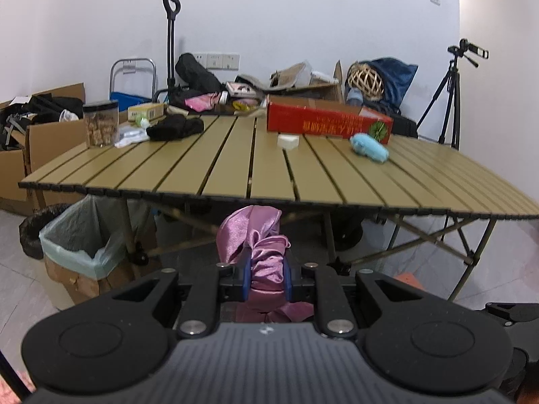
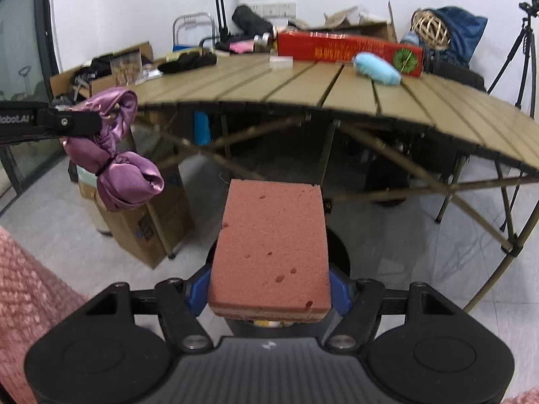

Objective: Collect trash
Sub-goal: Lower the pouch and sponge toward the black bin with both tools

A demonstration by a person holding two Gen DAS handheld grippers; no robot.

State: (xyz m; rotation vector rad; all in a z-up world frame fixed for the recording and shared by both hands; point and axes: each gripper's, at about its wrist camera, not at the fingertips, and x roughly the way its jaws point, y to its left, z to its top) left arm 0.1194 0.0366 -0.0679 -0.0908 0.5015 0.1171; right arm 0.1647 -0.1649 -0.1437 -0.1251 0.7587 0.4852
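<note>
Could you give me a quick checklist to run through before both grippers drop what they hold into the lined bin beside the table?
1. Left gripper has a firm hold on the purple cloth: ok, jaws shut on it.
2. Right gripper holds the pink sponge: ok, clamped between the blue pads.
3. Bin is open and lined: ok, the green bag is spread over the rim.
4. Left gripper is above the bin: not ok, the bin sits off to the left.
5. Cloth hangs free of the table: ok, it hangs in front of the near edge.
6. Room left inside the bin: cannot tell, the bottom is hidden.
</note>
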